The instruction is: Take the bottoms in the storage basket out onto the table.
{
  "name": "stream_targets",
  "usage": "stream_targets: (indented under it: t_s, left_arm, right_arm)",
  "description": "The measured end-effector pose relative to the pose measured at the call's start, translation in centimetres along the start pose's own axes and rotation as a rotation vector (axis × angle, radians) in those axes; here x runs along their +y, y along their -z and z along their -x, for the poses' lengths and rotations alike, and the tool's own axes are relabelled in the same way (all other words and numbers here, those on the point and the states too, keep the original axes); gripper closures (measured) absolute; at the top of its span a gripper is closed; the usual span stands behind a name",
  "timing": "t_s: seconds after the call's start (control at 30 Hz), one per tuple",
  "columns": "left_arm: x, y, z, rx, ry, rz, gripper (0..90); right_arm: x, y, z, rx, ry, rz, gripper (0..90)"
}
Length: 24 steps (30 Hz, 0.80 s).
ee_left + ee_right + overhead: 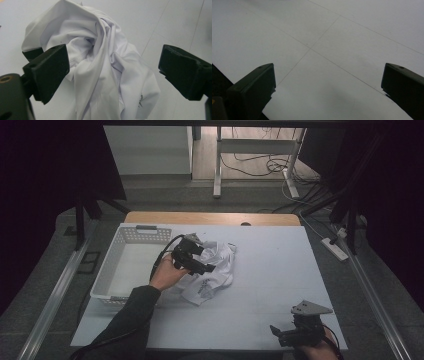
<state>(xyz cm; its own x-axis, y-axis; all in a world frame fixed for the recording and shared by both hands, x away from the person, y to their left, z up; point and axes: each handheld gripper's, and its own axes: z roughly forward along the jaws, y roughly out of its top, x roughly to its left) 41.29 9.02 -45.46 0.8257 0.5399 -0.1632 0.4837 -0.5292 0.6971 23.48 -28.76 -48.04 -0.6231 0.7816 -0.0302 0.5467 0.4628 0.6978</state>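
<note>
— Fingers first: how do yours stand on the left gripper [113, 72]?

— Spread wide, both black jaws well apart. In your left gripper view one jaw sits low at the left, the other at the right, and the white garment [100, 65] lies crumpled between and beyond them. Your left-hand jaw touches or overlaps the cloth's edge; I cannot tell if it presses on it. Nothing is pinched.

— And where is that garment on the table?

— From the high view, the white garment [210, 272] lies bunched on the white tabletop [280, 270], just beside the right wall of the white basket [112, 270], which sits toward the table's left side. Your left hand [167, 272] holds the left gripper [200, 265] over the cloth's left part, its cable looping back toward your sleeve.

— What about the other one?

— Your right gripper [282, 332] is at the near right corner of the table, well apart from the garment, with its grey three-cornered plate on top. In your right gripper view its jaws are also held wide apart over the bare tabletop [324, 50], where faint crossing lines run, and nothing lies between them.
</note>
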Motion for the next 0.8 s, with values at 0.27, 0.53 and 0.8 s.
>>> stream_targets:
  t_s: [0.27, 0.53, 0.8]
  left_arm:
    - [-0.45, 0.40, -0.08, -0.006, -0.005, 0.043, 4.7]
    - [-0.71, 0.27, 0.22, -0.031, -0.018, 0.064, 2.5]
    - [-0.97, 0.48, 0.62, -0.046, -0.044, 0.093, 1.0]
  right_arm:
    - [0.01, -0.04, -0.02, 0.000, 0.002, -0.002, 0.0]
    - [0.03, -0.06, -0.03, -0.002, 0.003, -0.006, 0.0]
    - [0.03, -0.09, -0.04, -0.003, 0.004, -0.006, 0.0]
